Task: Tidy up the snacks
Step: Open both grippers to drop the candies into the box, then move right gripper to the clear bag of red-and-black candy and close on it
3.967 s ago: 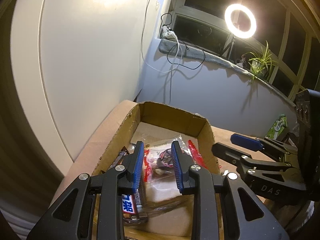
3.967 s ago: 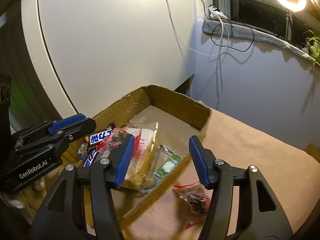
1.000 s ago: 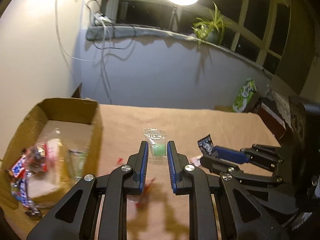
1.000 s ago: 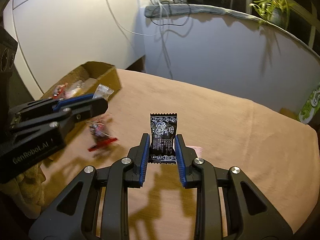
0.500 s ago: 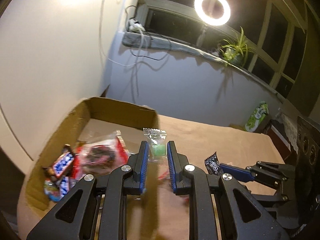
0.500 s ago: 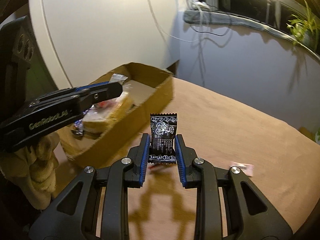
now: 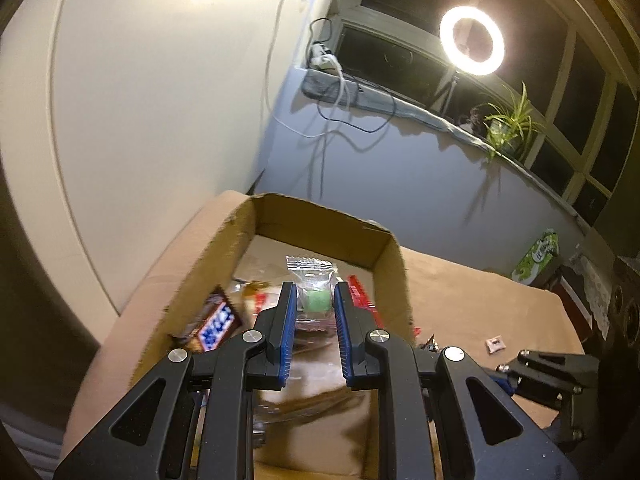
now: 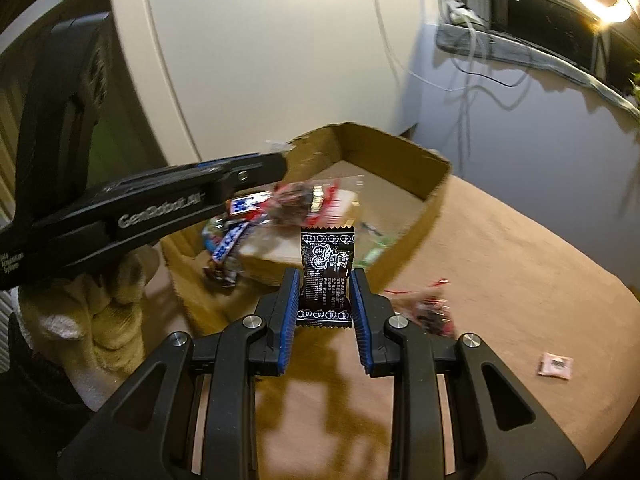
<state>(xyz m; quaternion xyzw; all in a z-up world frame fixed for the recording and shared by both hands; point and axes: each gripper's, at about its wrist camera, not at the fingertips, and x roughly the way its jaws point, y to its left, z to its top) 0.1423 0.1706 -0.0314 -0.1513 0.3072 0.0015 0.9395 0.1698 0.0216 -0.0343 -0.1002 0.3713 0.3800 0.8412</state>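
Left gripper clamped on a clear packet with a green sweet inside, held above the open cardboard box. Right gripper clamped on a black packet with white print, upright, just outside the box's near wall over the brown table. Inside the box: wrapped chocolate bars and other packets. On the table: a red-edged packet beside the right gripper, a small pink packet farther right.
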